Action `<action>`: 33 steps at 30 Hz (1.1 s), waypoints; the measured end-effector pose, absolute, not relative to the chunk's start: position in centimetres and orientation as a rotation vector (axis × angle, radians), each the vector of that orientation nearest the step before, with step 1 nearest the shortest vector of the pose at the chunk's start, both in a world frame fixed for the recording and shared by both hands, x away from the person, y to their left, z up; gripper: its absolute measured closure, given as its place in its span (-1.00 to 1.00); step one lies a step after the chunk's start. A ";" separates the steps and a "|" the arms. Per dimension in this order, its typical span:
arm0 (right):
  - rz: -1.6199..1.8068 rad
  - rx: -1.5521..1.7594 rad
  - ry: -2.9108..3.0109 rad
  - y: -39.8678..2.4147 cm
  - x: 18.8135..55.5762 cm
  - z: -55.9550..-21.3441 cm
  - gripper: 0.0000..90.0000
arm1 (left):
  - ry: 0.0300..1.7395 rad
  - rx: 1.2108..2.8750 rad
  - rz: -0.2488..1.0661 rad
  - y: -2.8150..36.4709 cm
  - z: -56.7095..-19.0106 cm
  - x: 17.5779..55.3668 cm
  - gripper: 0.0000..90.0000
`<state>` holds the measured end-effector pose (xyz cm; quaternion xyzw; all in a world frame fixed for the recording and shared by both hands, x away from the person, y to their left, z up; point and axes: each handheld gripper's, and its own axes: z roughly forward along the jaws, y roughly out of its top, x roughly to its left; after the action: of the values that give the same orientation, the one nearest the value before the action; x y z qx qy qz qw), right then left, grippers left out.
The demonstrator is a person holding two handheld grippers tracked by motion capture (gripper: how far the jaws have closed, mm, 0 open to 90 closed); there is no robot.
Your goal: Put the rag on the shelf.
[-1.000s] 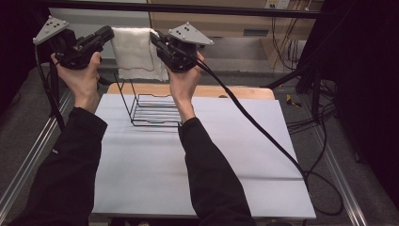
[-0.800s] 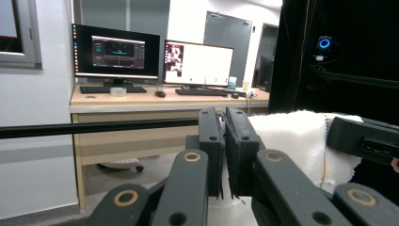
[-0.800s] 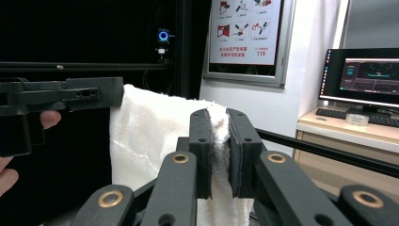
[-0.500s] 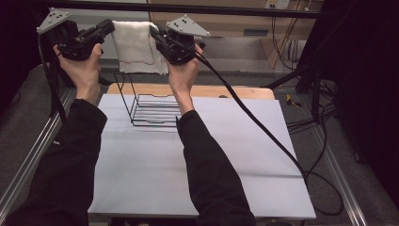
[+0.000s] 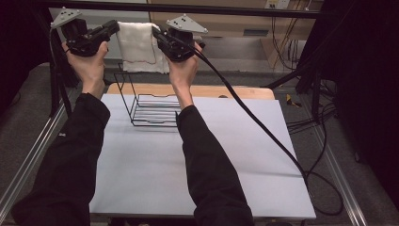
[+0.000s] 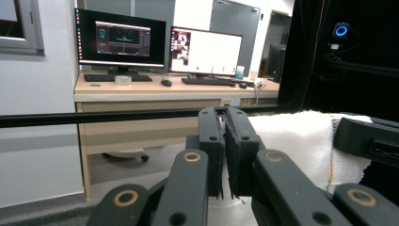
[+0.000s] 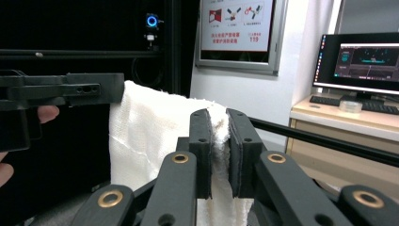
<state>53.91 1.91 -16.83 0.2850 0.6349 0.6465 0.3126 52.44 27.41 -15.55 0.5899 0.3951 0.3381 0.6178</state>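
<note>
A white towel (image 5: pixel 139 47) hangs stretched between my two grippers, above and beyond a black wire rack (image 5: pixel 151 107) that stands on the white table (image 5: pixel 197 169). My left gripper (image 5: pixel 114 26) is shut on the towel's left top corner; a sliver of cloth shows between its jaws (image 6: pixel 225 141), with the towel (image 6: pixel 301 136) spreading to the right. My right gripper (image 5: pixel 155 32) is shut on the right top corner, and cloth is pinched between its jaws (image 7: pixel 219 141). The towel (image 7: pixel 150 136) hangs to their left, with the left gripper (image 7: pixel 66 89) at its far edge.
A black horizontal bar (image 5: pixel 235 9) crosses just behind the towel. The right gripper's cable (image 5: pixel 263 127) trails over the table to the right edge. A wooden board (image 5: pixel 235 92) lies along the table's far side. A desk with monitors (image 6: pixel 155 44) stands beyond.
Both hands have carried the towel farther from the person, toward the black bar, with the grip unchanged. The rack has not moved.
</note>
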 end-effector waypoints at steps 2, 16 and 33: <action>1.701 0.760 1.681 1.9 54.2 -16.9 0.82 | 0.907 1.366 0.784 27.4 -15.6 52.5 0.91; 1.662 0.757 1.728 1.9 53.4 -18.5 0.82 | 0.911 1.388 0.762 27.7 -18.0 51.6 0.91; 1.620 0.765 1.783 2.1 51.8 -20.5 0.81 | 0.918 1.438 0.745 27.9 -20.2 50.0 0.91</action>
<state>51.79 2.09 -20.47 0.2886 0.6725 0.6109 0.3020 50.00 27.94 -20.23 0.6196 0.3955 0.3211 0.5972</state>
